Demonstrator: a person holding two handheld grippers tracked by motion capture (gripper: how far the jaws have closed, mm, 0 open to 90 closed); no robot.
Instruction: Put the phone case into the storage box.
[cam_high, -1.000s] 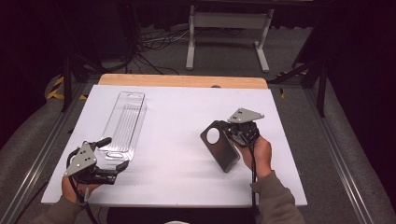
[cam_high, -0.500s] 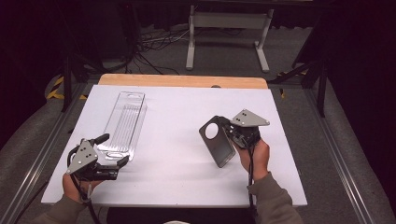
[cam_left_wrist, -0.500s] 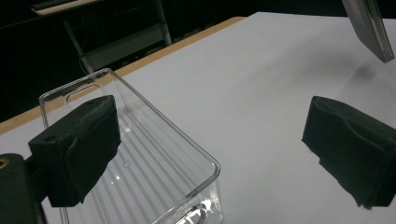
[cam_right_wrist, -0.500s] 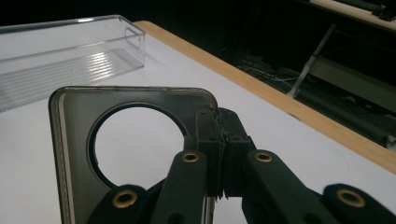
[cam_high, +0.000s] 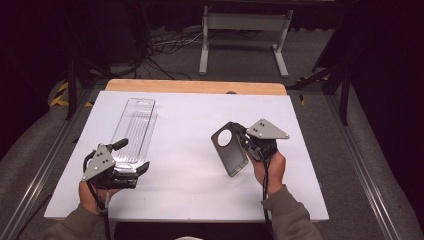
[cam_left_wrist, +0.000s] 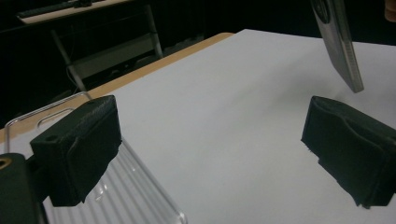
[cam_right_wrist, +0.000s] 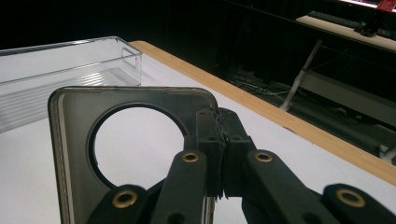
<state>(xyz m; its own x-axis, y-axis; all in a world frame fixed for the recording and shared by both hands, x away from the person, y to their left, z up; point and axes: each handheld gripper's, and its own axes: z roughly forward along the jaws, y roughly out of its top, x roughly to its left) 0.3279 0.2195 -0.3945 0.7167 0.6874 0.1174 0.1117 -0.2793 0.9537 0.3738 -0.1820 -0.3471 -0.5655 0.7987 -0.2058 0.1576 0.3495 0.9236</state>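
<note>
A grey phone case (cam_high: 229, 149) with a large round cut-out is held tilted above the white table, right of the middle. My right gripper (cam_high: 241, 137) is shut on its edge beside the hole; in the right gripper view the jaws of the right gripper (cam_right_wrist: 219, 140) pinch the case (cam_right_wrist: 74, 140) next to the cut-out. A long clear plastic tray (cam_high: 134, 129) lies at the left. My left gripper (cam_high: 131, 156) is open at the tray's near end, one jaw over the tray (cam_left_wrist: 116, 196). The left gripper (cam_left_wrist: 212, 144) holds nothing, and the case (cam_left_wrist: 338, 42) hangs at the upper right.
The white table top (cam_high: 190, 190) has a wooden strip (cam_high: 195, 86) along its far edge. Metal rails (cam_high: 355, 160) run down both sides. Beyond the table stand a white frame (cam_high: 240, 22) and cables on a dark floor.
The right gripper has shifted the phone case slightly left and tipped it more upright. The left gripper has stayed beside the tray's near end.
</note>
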